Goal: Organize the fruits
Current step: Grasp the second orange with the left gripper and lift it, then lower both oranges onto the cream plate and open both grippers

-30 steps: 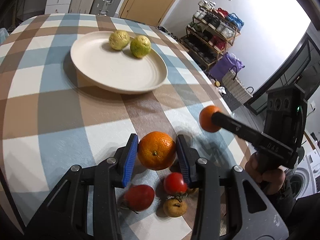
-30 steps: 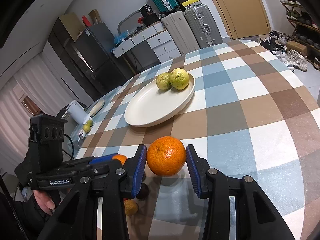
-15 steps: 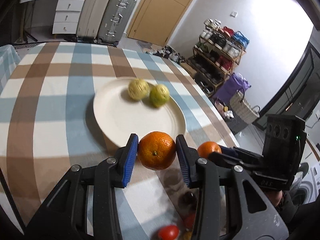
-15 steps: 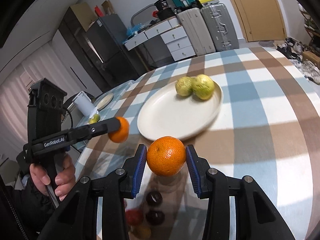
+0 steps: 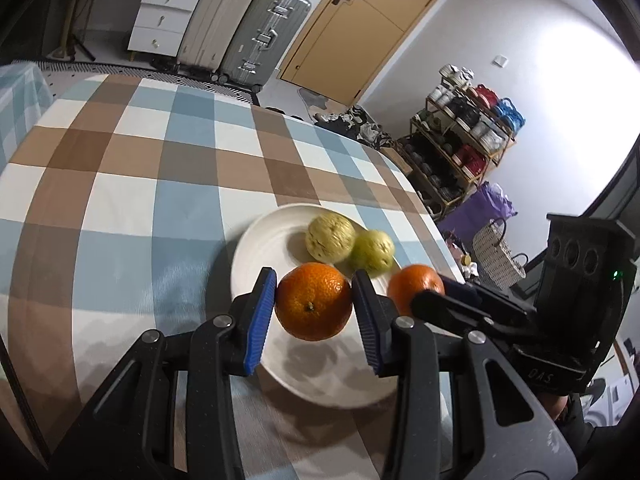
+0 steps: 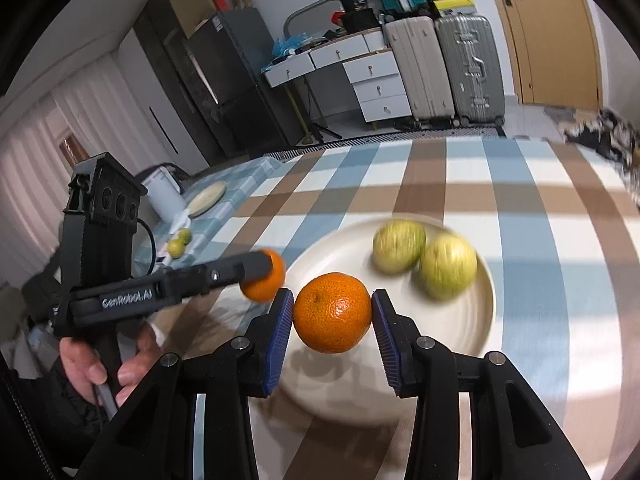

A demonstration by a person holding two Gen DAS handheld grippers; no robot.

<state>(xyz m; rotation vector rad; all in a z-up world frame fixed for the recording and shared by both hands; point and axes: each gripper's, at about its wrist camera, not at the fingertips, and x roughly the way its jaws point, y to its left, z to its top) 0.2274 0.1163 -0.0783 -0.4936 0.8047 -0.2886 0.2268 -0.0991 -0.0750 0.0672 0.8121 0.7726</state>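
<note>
- While both tools hang over the checked tablecloth (image 5: 132,184), the left gripper (image 5: 314,310) clamps an orange (image 5: 313,306) between its blue pads, above the near part of the white plate (image 5: 264,240).
- Right gripper (image 6: 332,314): clenched on a second orange (image 6: 333,313), held above the plate's near edge (seen beside the first in the left view).
- Two green-yellow fruits (image 5: 330,239) (image 5: 373,251): resting on the plate's far side, touching each other.
- Background: suitcases (image 5: 260,28), shoe rack (image 5: 460,136).
</note>
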